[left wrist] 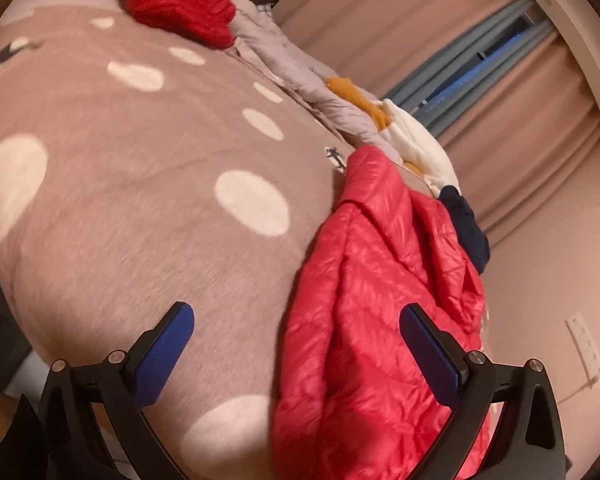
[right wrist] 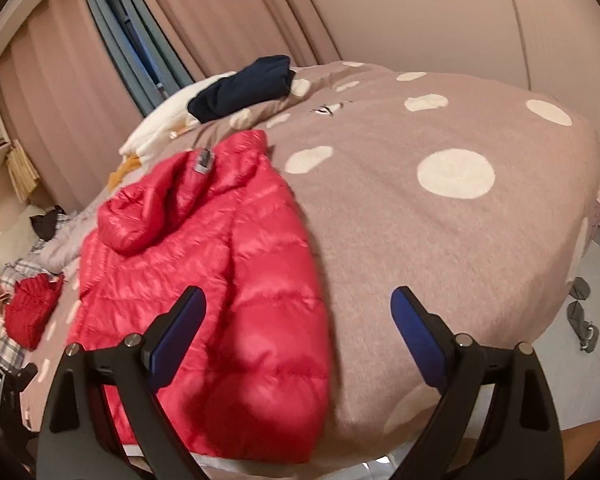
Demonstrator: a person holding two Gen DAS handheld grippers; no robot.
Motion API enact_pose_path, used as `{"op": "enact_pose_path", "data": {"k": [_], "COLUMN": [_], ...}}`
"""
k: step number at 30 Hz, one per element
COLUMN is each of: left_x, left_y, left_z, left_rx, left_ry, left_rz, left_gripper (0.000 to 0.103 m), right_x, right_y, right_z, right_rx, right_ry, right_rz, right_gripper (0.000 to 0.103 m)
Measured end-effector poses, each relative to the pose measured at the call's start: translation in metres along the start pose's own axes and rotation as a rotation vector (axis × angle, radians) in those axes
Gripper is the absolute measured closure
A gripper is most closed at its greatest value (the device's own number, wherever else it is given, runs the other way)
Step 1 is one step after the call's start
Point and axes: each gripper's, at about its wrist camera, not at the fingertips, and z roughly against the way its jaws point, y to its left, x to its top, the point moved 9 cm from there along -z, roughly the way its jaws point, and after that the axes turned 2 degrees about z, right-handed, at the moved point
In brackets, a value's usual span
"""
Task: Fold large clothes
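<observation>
A glossy red quilted jacket (right wrist: 204, 264) lies spread on the spotted bed (right wrist: 440, 240), hood up. Only the right view shows its hood tag. Both claws, left (left wrist: 296, 340) and right (right wrist: 298, 332), gape empty above it.

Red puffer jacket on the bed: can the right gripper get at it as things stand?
Probably yes. The right gripper is open and empty, the red puffer jacket lies exposed on the dotted blanket, and nothing sits between them.

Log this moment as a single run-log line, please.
stage: approach | red puffer jacket: unfolded on bed | left gripper: open | right gripper: open
</observation>
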Motion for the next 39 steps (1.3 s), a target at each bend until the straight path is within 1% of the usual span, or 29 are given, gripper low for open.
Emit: {"op": "enact_pose_path", "data": {"k": [2,3,4,6,7,9,10,13,14,15,16,17,18,19,20,21,22,23,24,25,26,27,28,29,30,35,38,39], "left_x": [-0.005,-0.01,-0.014,-0.03,-0.039,-0.057,-0.063,-0.075,-0.078,-0.079,-0.079,-0.079,-0.078,-0.076,-0.075,-0.073,-0.072,-0.071,-0.073,-0.073,-0.072,-0.072,-0.072,-0.071,-0.07,-0.07,-0.07,-0.07], "left_y": [-0.001,-0.004,-0.008,-0.02,-0.024,-0.036,-0.04,-0.057,-0.061,-0.065,-0.067,-0.069,-0.069,-0.068,-0.067,-0.064,-0.061,-0.056,-0.051,-0.048,-0.043,-0.037,-0.035,-0.033,-0.034,-0.034,-0.03,-0.03], "left_z": [0.004,0.004,0.003,0.0,-0.002,-0.002,-0.003,-0.005,-0.007,-0.01,-0.013,-0.016,-0.02,-0.02,-0.021,-0.021,-0.022,-0.024,-0.025,-0.026,-0.027,-0.03,-0.031,-0.031,-0.032,-0.034,-0.031,-0.031], "left_rx": [-0.014,-0.031,-0.065,-0.186,-0.243,-0.324,-0.336,-0.35,-0.355,-0.368,-0.378,-0.385,-0.377,-0.37,-0.363,-0.33,-0.291,-0.231,-0.197,-0.174,-0.151,-0.117,-0.107,-0.102,-0.087,-0.049,-0.048,-0.046], "left_ry": [-0.011,0.012,0.037,0.127,0.167,0.218,0.231,0.27,0.285,0.301,0.308,0.315,0.317,0.316,0.317,0.313,0.306,0.295,0.287,0.279,0.271,0.267,0.266,0.262,0.253,0.214,0.217,0.22], "left_rz": [-0.002,0.009,0.021,0.089,0.139,0.186,0.187,0.142,0.139,0.152,0.161,0.167,0.166,0.171,0.179,0.175,0.158,0.132,0.127,0.135,0.15,0.165,0.166,0.157,0.138,0.081,0.094,0.095], "left_gripper": [0.002,0.002,0.002,0.002,0.002,0.002,0.002,0.002,0.002,0.002,0.002,0.002,0.002,0.003,0.005,0.015,0.028,0.034,0.047,0.059,0.066,0.075,0.077,0.078,0.079,0.083,0.084,0.084], "right_x": [-0.005,-0.01,-0.015,-0.017,-0.021,-0.029,-0.035,-0.045,-0.049,-0.051,-0.054,-0.054,-0.056,-0.056,-0.055,-0.054,-0.051,-0.049,-0.046,-0.048,-0.05,-0.052,-0.053,-0.052,-0.052,-0.05,-0.048,-0.049], "right_y": [-0.01,-0.013,-0.016,-0.014,-0.005,0.018,0.032,0.059,0.068,0.074,0.081,0.085,0.088,0.091,0.09,0.09,0.089,0.087,0.084,0.08,0.077,0.075,0.075,0.075,0.077,0.091,0.096,0.091], "right_z": [-0.004,-0.006,-0.009,-0.004,-0.004,-0.007,-0.009,-0.011,-0.012,-0.013,-0.015,-0.017,-0.019,-0.023,-0.027,-0.028,-0.028,-0.027,-0.027,-0.03,-0.034,-0.038,-0.04,-0.039,-0.04,-0.043,-0.051,-0.051], "right_rx": [0.001,0.021,0.046,0.053,0.091,0.201,0.25,0.293,0.334,0.371,0.433,0.472,0.514,0.533,0.517,0.508,0.488,0.468,0.441,0.382,0.306,0.255,0.232,0.225,0.217,0.15,0.129,0.125], "right_ry": [0.013,0.031,0.04,0.008,0.019,0.06,0.084,0.104,0.126,0.145,0.173,0.187,0.202,0.213,0.213,0.21,0.196,0.18,0.171,0.168,0.173,0.179,0.176,0.16,0.152,0.121,0.116,0.115], "right_rz": [-0.055,-0.098,-0.157,-0.201,-0.217,-0.249,-0.263,-0.254,-0.27,-0.292,-0.341,-0.379,-0.421,-0.446,-0.444,-0.439,-0.427,-0.414,-0.4,-0.367,-0.317,-0.278,-0.245,-0.237,-0.232,-0.1,-0.08,-0.079], "right_gripper": [0.008,0.008,0.007,0.007,0.007,0.007,0.006,0.006,0.006,0.006,0.006,0.006,0.006,0.006,0.008,0.009,0.014,0.022,0.028,0.047,0.072,0.078,0.08,0.082,0.082,0.084,0.084,0.084]}}
